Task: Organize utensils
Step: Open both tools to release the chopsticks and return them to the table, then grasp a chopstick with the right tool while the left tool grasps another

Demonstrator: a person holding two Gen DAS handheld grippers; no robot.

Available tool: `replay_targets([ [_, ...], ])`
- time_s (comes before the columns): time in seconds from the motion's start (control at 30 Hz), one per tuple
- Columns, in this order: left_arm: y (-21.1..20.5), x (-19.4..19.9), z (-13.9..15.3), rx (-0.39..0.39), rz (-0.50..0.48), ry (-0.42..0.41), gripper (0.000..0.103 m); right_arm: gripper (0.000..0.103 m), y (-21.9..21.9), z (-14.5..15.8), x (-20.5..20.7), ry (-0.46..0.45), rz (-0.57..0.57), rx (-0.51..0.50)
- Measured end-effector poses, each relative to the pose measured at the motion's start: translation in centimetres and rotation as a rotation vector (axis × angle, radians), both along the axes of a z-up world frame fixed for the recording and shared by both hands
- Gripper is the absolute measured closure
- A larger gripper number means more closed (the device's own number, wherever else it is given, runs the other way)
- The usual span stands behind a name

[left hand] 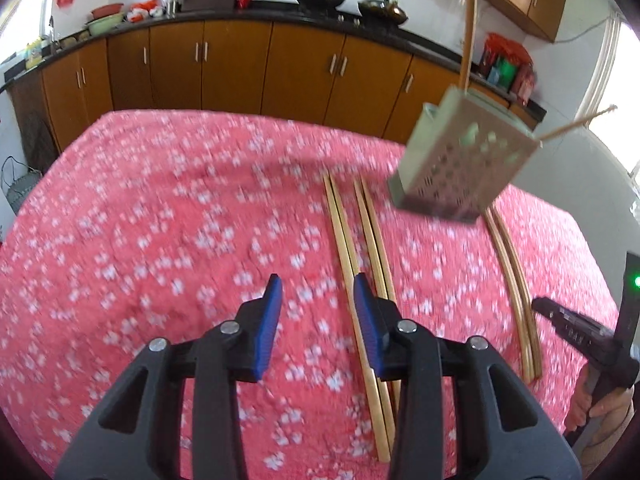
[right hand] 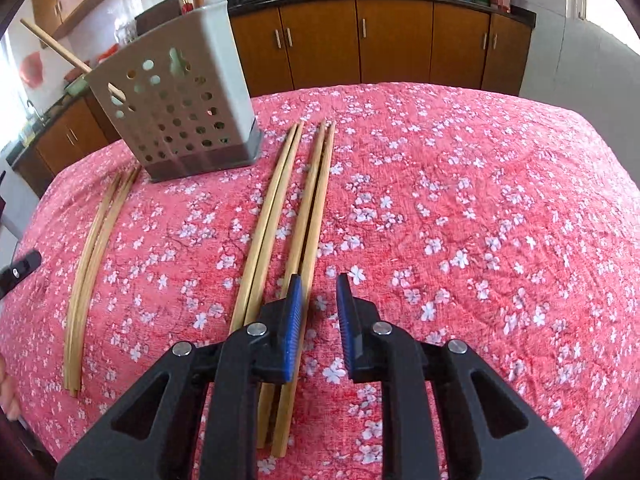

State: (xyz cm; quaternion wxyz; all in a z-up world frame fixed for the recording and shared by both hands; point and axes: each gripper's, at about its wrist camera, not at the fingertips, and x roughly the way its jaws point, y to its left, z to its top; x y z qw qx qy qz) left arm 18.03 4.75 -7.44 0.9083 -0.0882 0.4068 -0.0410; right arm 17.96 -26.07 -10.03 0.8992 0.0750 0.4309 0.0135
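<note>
Two tools: your left tool [left hand: 316, 292] and right tool [right hand: 318, 292] both gape, empty.
Risk: chopsticks [right hand: 308, 216] lie paired; you may pinch both.

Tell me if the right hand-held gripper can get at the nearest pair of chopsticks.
Probably yes: the right hand-held gripper hangs open just right of that chopstick pair, nothing lying between.

L gripper [left hand: 316, 300] open, empty | chopsticks [left hand: 360, 248] on pink cloth [left hand: 160, 220] | holder [left hand: 460, 160] behind
</note>
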Motion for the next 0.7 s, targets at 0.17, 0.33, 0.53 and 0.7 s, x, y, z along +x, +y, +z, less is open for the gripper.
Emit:
replay_targets([
  [0.17, -0.9, -0.4, -1.2, -0.013, -0.026, 0.033, 0.075, 0.085, 0.7, -0.4, 0.0, 0.006, 0.029, -0.041],
  [0.33, -1.9, -0.9, -1.8, -0.024, -0.071, 0.052, 0.084, 0.095, -0.9, -0.4, 0.1, 0.001, -0.088, -0.084],
  [0.53, -2.9, -1.2, -2.6, -0.015, -0.105, 0.078, 0.088, 0.095, -2.3, -0.4, 0.1, -0.001, -0.097, -0.08],
  [0.7, -3.7, -1.3, -2.6, 0.037, -0.108, 0.075, 0.088, 0.095, -2.6, -0.2, -0.2, -0.005, -0.094, -0.084],
])
